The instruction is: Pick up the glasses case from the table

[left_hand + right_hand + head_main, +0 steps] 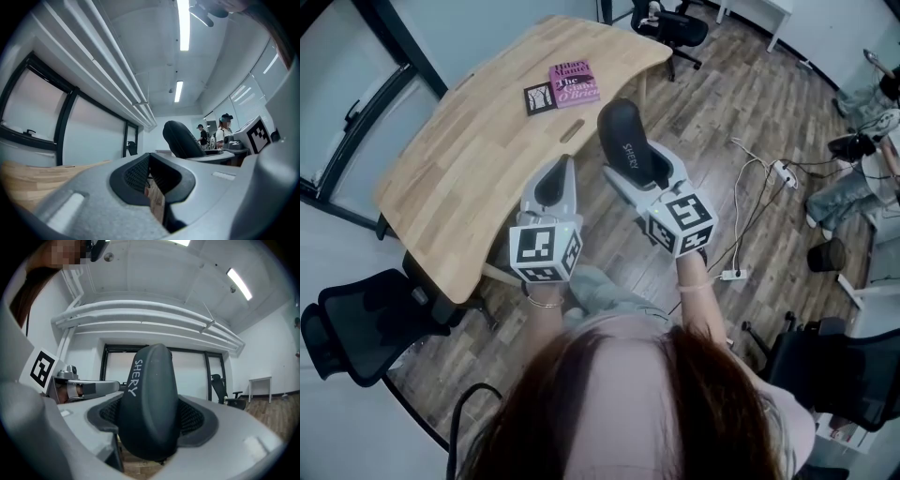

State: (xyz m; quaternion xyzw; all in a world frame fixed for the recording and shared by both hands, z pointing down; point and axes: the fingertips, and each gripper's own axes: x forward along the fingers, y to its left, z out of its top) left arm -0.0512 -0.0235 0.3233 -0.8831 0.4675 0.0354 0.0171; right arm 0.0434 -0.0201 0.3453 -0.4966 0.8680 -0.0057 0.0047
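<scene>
right gripper (645, 172) clamps black glasses case (628, 141), raised beside table (478, 169) edge | left gripper (565, 169) jaws together, empty, above table | pink book (574, 82) on table's far end

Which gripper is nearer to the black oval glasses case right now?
Right. The right gripper has its fingers shut on the black oval glasses case, holding it upright. The left gripper sits just to its left, fingers together, empty, not touching the case.
</scene>
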